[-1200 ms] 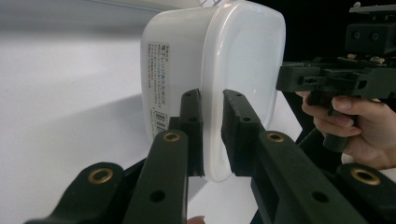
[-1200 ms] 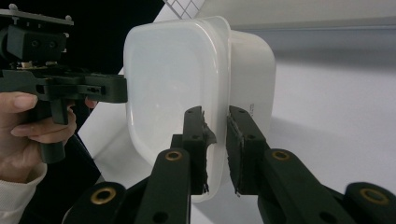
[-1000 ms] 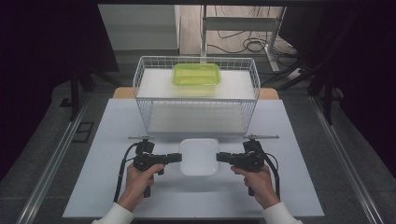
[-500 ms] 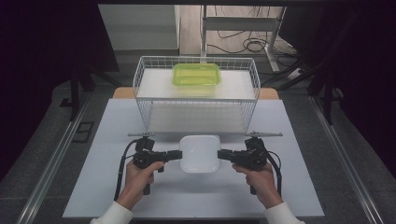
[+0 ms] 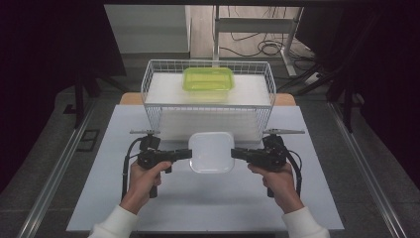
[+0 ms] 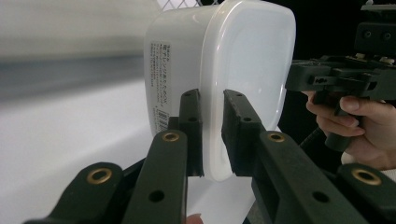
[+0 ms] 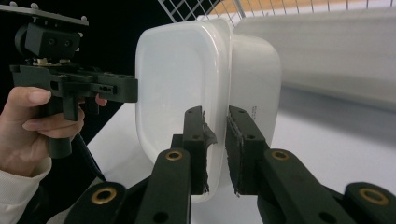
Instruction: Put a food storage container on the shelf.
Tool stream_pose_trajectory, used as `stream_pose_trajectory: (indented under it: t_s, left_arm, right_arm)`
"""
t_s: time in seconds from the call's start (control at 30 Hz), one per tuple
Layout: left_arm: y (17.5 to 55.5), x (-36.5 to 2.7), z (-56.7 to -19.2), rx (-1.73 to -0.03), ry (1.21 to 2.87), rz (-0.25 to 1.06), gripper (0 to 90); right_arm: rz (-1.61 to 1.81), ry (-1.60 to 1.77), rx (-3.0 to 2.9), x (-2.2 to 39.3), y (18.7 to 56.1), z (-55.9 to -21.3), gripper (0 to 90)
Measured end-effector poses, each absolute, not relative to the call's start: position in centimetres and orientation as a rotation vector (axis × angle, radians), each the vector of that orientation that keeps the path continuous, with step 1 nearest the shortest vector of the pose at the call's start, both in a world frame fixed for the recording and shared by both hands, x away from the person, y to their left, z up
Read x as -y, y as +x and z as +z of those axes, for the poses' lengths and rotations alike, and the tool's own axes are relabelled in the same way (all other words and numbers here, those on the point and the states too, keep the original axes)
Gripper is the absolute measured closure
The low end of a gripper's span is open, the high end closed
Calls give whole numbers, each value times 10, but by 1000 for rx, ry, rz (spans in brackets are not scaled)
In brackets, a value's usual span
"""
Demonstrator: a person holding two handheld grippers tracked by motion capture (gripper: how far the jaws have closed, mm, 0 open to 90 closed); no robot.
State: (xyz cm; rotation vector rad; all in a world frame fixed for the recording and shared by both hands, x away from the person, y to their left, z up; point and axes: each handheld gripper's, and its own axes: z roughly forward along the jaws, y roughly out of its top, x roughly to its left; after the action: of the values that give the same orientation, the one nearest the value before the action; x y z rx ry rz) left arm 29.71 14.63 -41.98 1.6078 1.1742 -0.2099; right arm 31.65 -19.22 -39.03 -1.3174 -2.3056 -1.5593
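While the left hand-held gripper (image 5: 187, 153) and the right hand-held gripper (image 5: 236, 153) each clamp an opposite rim, the white lidded rectangular plastic container (image 5: 211, 151) hangs between them above the desk (image 5: 109, 198), before the white wire basket (image 5: 153, 89).

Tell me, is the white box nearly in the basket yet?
Done: both grippers, left gripper and right gripper, are clamped on the rim of the white box, one each side. In hand: the box is held in front of the wire basket. Left: getting it inside, probably beside the green box already in there.
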Motion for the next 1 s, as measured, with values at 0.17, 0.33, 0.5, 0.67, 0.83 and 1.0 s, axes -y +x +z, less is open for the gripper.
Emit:
stream_pose_trajectory:
  t_s: [0.17,0.33,0.5,0.67,0.83,1.0]
  left_arm:
    - [303,-150,-401,-1161,1607,-183,784]
    - [309,-153,-385,-1154,1592,-169,783]
    - [310,-154,-374,-1146,1593,-158,783]
    - [315,-152,-360,-1134,1597,-139,783]
    - [326,-153,-347,-1115,1589,-120,783]
    - [336,-156,-339,-1103,1579,-122,783]
  right_arm:
    - [-1593,-1306,2301,190,322,-377,779]
    - [-1616,-1295,2312,186,328,-361,779]
    - [-1635,-1273,2321,186,329,-352,777]
    - [-1669,-1265,2314,188,333,-338,778]
    - [-1703,-1258,2315,188,341,-329,778]
    - [-1725,-1243,2314,187,348,-321,778]
